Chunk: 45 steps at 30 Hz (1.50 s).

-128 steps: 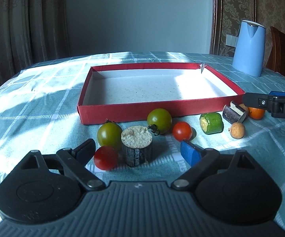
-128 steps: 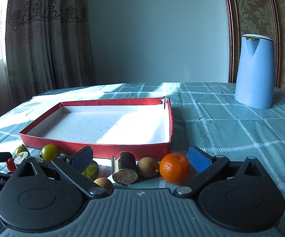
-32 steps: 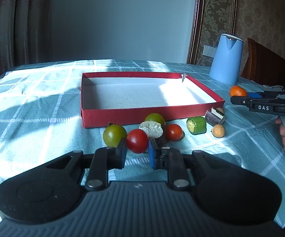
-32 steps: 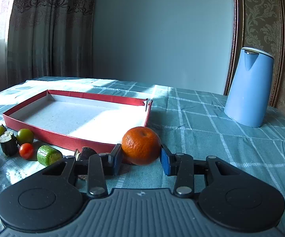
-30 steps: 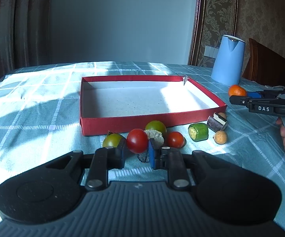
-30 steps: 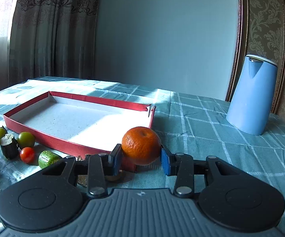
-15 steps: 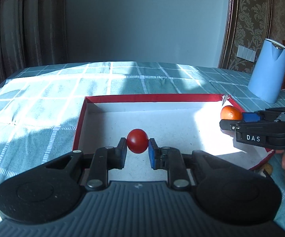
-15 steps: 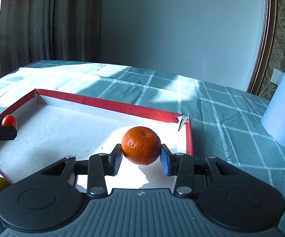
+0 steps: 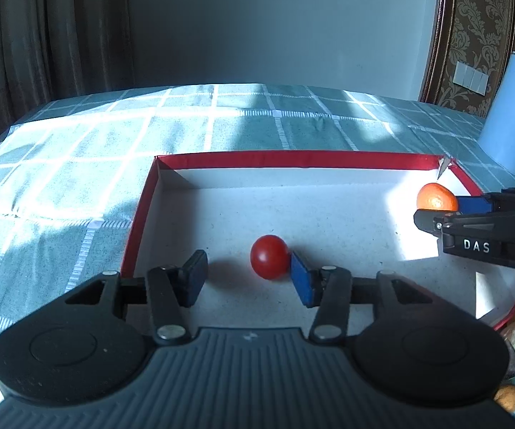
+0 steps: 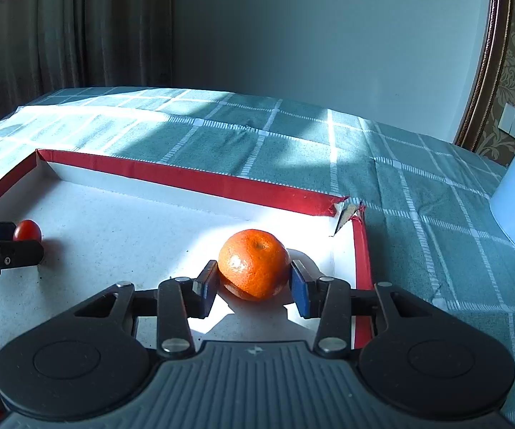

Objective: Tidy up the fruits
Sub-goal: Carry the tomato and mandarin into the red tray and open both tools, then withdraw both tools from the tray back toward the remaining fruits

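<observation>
Red tomato (image 9: 269, 256) beside parted left claw (image 9: 248, 279).

A plain pale blue-grey wall (image 9: 275, 25) fills the back of the room. Dark, heavy curtains (image 9: 43, 35) hang at the left, with bright daylight at their far left edge in the right wrist view. At the right stands a dark wooden frame (image 9: 436, 35) beside patterned brown wallpaper (image 9: 482, 10) carrying a white switch plate (image 9: 471, 78). The counter (image 9: 78, 150) wears a teal cloth with a white grid, crossed by sun patches and soft shadows.
</observation>
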Tool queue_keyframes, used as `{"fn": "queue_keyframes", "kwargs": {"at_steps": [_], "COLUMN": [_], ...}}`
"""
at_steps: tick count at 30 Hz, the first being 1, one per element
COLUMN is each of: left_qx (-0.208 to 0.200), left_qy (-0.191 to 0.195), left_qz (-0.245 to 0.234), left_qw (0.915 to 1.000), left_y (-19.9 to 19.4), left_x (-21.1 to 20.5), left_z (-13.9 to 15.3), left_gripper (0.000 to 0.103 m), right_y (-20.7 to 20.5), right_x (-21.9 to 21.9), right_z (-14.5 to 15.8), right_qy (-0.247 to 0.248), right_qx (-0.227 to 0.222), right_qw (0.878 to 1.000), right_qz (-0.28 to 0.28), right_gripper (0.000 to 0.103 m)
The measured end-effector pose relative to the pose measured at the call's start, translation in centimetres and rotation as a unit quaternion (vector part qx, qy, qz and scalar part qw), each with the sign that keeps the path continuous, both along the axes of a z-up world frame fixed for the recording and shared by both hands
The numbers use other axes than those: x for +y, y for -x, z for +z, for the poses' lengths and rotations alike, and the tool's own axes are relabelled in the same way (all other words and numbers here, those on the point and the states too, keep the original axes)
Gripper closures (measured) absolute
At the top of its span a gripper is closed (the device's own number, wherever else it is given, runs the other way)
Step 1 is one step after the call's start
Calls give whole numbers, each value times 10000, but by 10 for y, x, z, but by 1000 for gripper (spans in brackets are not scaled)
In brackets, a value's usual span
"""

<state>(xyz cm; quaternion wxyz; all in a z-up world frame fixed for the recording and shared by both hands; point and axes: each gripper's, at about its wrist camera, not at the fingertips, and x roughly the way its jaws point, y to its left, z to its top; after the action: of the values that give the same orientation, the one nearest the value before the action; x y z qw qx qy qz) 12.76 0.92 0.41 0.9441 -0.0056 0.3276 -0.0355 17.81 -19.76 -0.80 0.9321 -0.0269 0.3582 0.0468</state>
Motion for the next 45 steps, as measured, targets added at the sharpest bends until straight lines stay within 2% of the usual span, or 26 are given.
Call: {"fn": "queue_keyframes", "kwargs": {"at_steps": [1, 2, 3, 5, 8, 13, 18, 22, 27, 32, 35, 38, 42, 45], "left_qx": [-71, -143, -230, -498, -789, -1006, -1151, -1115, -1085, -835, -590, -488, -212, -123], "left_qy": [-16, -6, 30, 98, 27, -51, 208, 365, 401, 664, 631, 419, 422, 364], "left_qz": [23, 32, 47, 135, 142, 254, 354, 351, 381, 352, 398, 331, 415, 222], "left_qw": [10000, 9999, 9997, 9986, 9968, 9946, 9925, 9925, 9926, 9937, 9955, 9974, 9980, 9990], "left_y": [3, 5, 8, 17, 29, 49, 82, 111, 141, 152, 146, 143, 136, 134], "left_x": [1, 1, 2, 5, 5, 8, 23, 34, 44, 56, 57, 50, 52, 51], "left_z": [1, 3, 5, 10, 14, 15, 17, 12, 4, -2, -7, -9, -15, -16], "left_gripper": [44, 36, 22, 13, 6, 5, 0, 0, 0, 0, 0, 0, 2, 3], "right_y": [0, 0, 1, 5, 9, 34, 76, 110, 143, 156, 163, 169, 171, 174], "right_x": [0, -1, -1, -3, -3, -10, -30, -41, -46, -50, -50, -46, -45, -47], "right_z": [0, -1, -1, 1, 2, 7, 22, 28, 24, 21, 17, 14, 14, 13], "right_qy": [4, -12, -35, -75, 2, 59, -245, -499, -417, -576, -592, -446, -397, -415], "right_qx": [3, -11, -36, -140, -253, -604, -963, -1157, -1315, -1250, -1233, -1244, -1257, -1220], "right_qw": [10000, 10000, 10000, 9999, 9997, 9980, 9947, 9918, 9899, 9902, 9904, 9910, 9912, 9916], "right_qz": [-14, -7, -9, -46, -34, -175, -258, -213, -340, -249, -221, -209, -158, -107], "right_gripper": [59, 53, 48, 36, 31, 31, 31, 31, 31, 31, 31, 31, 31, 31]}}
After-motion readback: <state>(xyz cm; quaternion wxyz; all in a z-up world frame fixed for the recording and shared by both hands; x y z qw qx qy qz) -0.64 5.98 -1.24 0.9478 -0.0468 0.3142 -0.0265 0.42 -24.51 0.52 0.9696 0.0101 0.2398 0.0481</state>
